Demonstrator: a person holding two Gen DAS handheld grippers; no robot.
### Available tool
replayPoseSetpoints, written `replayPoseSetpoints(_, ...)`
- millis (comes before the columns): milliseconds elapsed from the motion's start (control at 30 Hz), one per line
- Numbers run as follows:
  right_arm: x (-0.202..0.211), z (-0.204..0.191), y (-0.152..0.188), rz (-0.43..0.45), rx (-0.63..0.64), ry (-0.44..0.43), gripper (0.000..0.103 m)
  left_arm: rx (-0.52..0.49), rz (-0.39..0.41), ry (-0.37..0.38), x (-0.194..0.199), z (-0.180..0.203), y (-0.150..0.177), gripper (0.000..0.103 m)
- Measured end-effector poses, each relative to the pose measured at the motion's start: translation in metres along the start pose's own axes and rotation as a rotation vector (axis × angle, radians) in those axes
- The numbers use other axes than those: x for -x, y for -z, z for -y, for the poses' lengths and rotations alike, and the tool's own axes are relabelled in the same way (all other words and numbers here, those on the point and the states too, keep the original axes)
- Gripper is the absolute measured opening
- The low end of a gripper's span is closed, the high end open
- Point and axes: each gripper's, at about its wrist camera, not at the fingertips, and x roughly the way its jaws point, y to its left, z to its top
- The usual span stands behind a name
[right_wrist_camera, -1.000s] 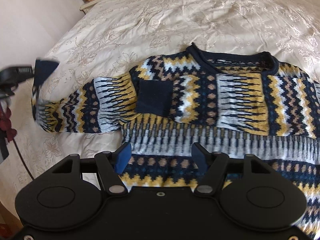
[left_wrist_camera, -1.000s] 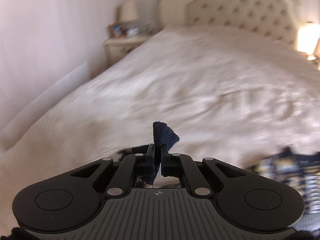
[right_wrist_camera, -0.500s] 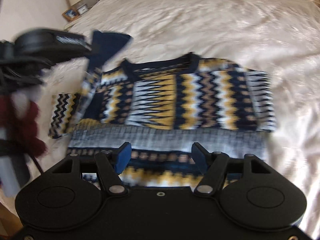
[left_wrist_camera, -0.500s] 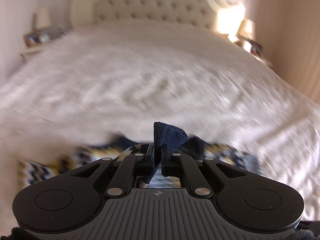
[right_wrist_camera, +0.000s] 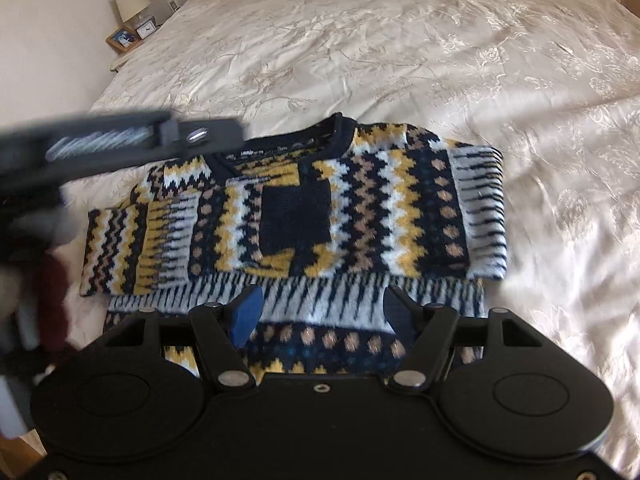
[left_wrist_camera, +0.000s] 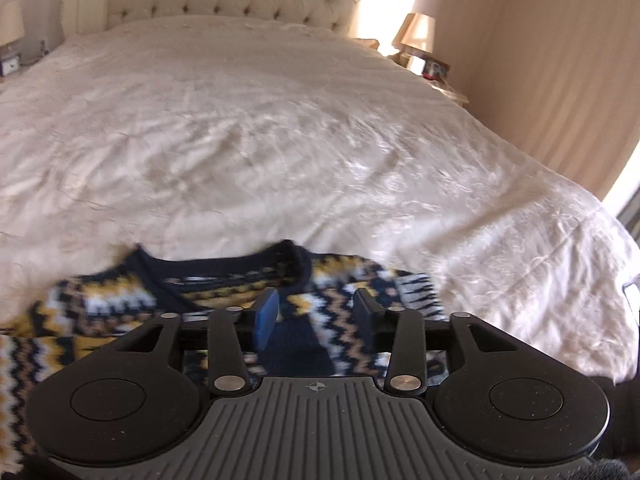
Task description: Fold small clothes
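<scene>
Right wrist view has the sweater [right_wrist_camera: 360, 208] lying flat on the bed [right_wrist_camera: 400, 40], filling the middle of the frame, collar toward the top. Both sleeves are folded in across the chest, and a dark navy cuff sits about dead center. There's a little neck label with white writing just under the collar, but it's too small and fuzzy to read.

The right hand-held gripper [right_wrist_camera: 320, 312] is at the bottom center, fingers spread wide and holding nothing, hovering right over the sweater's lower band, with the hem under it.

The left hand-held gripper [right_wrist_camera: 120, 144] pokes in from the upper left of that frame as a motion-blurred bar, with its tip over the sweater's shoulder next to the collar.

From the left wrist view, that gripper [left_wrist_camera: 316, 316] is also spread and empty, fingers over the chest area just below the neckline. The sweater [left_wrist_camera: 120, 304] sits in the lower left of that frame. A nightstand [right_wrist_camera: 128, 40] with a lamp, clock and photo frame is in the upper left of the right view.
</scene>
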Motion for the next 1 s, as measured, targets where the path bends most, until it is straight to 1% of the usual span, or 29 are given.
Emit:
replayPoseSetpoints(133,-0.013,-0.005,-0.019,0.009,-0.004,-0.01,0.07,0.026,-0.053,-0.107,0.009,-0.038,0.012,0.041)
replayPoseSetpoints(233,-0.03,-0.012,-0.034,-0.001,0.011,-0.014,0.07,0.091,-0.122,-0.188,0.01,-0.075,0.032,0.041)
replayPoseSetpoints(333,-0.05,-0.016,-0.046,-0.023,0.021,-0.027,0.069,0.123,-0.193,-0.255,0.006,-0.102,0.053,0.041)
replayPoseSetpoints(400,-0.063,-0.016,-0.052,-0.04,0.018,-0.044,0.068,0.139,-0.225,-0.274,0.005,-0.115,0.065,0.041)
replayPoseSetpoints(500,-0.081,-0.016,-0.057,-0.066,0.007,-0.029,0.066,0.146,-0.254,-0.291,0.007,-0.125,0.077,0.041)
replayPoseSetpoints(600,-0.097,-0.012,-0.061,-0.096,-0.019,-0.033,0.063,0.185,-0.261,-0.298,0.012,-0.129,0.084,0.041)
replayPoseSetpoints(733,-0.115,-0.007,-0.061,-0.142,-0.054,-0.026,0.053,0.195,-0.259,-0.307,0.018,-0.13,0.087,0.041)
replayPoseSetpoints(800,-0.118,-0.007,-0.061,-0.148,-0.057,-0.011,0.042,0.197,-0.255,-0.309,0.02,-0.131,0.088,0.041)
replayPoseSetpoints(833,-0.118,-0.008,-0.061,-0.148,-0.054,-0.006,0.022,0.199,-0.253,-0.311,0.021,-0.131,0.088,0.041)
replayPoseSetpoints(900,-0.113,-0.01,-0.063,-0.135,-0.051,-0.012,0.019,0.196,-0.249,-0.315,0.022,-0.13,0.088,0.041)
replayPoseSetpoints(1000,-0.093,-0.019,-0.067,-0.07,-0.008,-0.038,0.018,0.193,-0.239,-0.318,0.025,-0.127,0.086,0.041)
